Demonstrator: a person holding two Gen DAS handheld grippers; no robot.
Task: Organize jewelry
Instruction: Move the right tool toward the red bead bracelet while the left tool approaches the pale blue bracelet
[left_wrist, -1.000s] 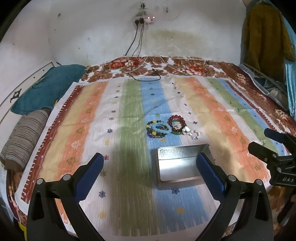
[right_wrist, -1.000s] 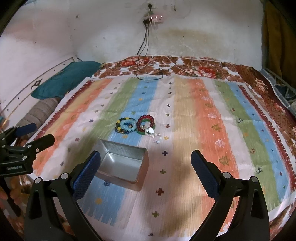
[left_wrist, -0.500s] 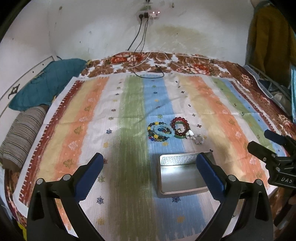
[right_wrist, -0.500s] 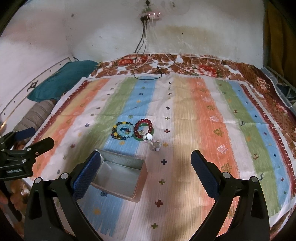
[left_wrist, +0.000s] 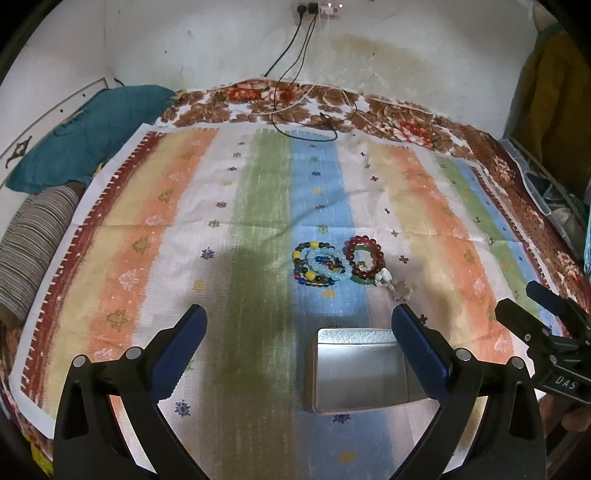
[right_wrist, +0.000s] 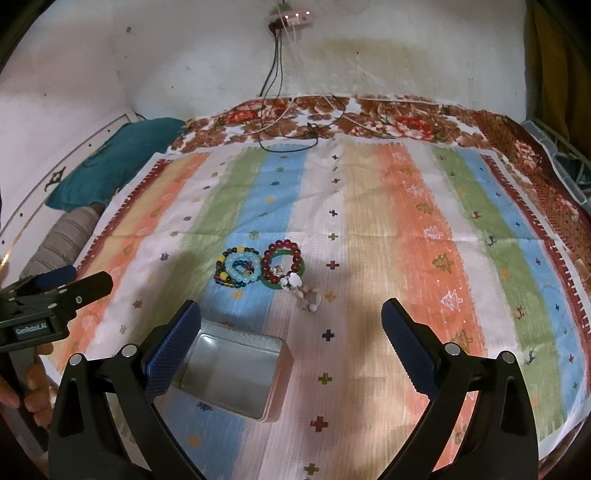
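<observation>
Both tongs hang wide open and empty over the striped bedspread (left_wrist: 258, 192): the left gripper (left_wrist: 299, 325), the right gripper (right_wrist: 291, 321). The bracelets (left_wrist: 338, 264) lie clustered mid-spread, touching, with what may be a pale beaded piece (right_wrist: 304, 291) beside them. The open metal tin (left_wrist: 356, 369) sits nearer the front edge, empty

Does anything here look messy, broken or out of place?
Nothing looks broken or spilled. The bracelets lie heaped and overlapping on the striped cloth, outside the empty metal tin. Charging cables trail across the bed's far edge.
</observation>
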